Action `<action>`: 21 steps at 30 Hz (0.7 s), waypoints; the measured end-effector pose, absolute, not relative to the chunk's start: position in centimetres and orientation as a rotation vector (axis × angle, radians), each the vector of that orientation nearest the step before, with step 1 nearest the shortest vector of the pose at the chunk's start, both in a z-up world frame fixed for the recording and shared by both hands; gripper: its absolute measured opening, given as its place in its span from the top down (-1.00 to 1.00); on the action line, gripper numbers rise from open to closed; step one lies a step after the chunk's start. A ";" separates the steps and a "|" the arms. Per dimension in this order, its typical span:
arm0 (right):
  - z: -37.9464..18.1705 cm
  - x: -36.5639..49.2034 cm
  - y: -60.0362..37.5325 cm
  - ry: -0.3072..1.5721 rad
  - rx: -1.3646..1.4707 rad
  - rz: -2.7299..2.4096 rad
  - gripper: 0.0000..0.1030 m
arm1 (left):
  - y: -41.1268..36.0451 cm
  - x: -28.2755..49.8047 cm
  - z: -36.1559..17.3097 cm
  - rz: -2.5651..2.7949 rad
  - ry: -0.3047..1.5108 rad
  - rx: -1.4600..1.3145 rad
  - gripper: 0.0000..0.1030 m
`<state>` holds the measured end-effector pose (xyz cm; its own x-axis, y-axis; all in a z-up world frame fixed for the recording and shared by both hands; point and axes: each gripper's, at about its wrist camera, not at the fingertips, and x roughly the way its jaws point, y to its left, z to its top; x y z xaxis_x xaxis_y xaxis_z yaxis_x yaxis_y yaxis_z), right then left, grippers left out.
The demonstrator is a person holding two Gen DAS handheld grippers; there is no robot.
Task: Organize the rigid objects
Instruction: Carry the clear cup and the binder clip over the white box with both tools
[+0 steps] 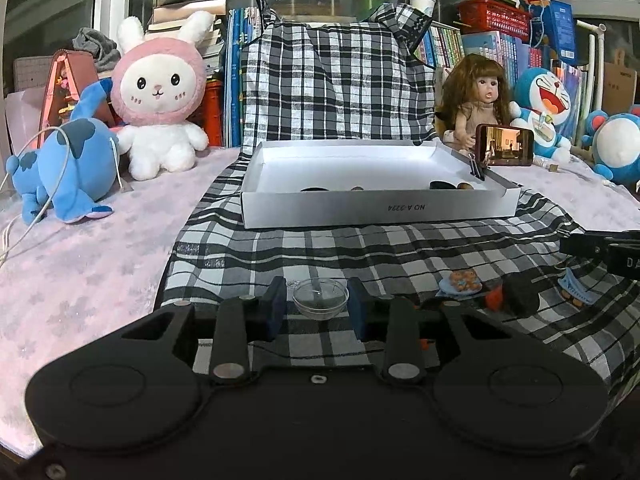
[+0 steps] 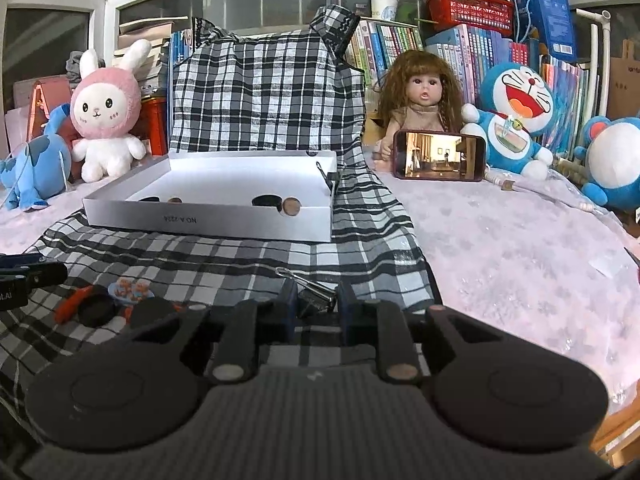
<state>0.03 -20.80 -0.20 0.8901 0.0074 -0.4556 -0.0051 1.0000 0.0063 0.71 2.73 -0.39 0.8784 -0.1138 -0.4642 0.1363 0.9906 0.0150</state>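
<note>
Clear plastic dish point(image 1: 320, 295) sits gripped in your left gripper point(image 1: 318, 300); your right gripper point(image 2: 316, 300) is clamped on a binder clip point(image 2: 314, 298). Both hover over the checked cloth point(image 1: 360, 248), white tray point(image 1: 376, 210) straight ahead.

Box point(image 1: 380, 210) sits on checked cloth point(image 1: 320, 248), mid-scene; a few small items inside, a binder clip point(image 1: 478, 168) on its right wall; rabbit plush point(image 1: 160, 100) behind-left of box; doll point(image 1: 476, 96) behind-right w/ phone point(image 1: 505, 145) in front of it; books point(image 1: 236, 76) along the back.
</note>
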 end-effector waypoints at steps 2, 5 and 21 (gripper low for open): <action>-0.1 0.2 -20.6 0.471 0.004 0.013 0.52 | 2.7 0.7 -0.2 -0.133 0.478 0.047 0.39; 0.1 0.5 -20.3 0.468 -0.001 0.019 0.52 | 2.5 0.8 0.0 -0.138 0.473 0.048 0.40; 1.1 2.7 -19.7 0.475 0.021 0.025 0.52 | 1.8 3.3 1.9 -0.154 0.499 0.010 0.40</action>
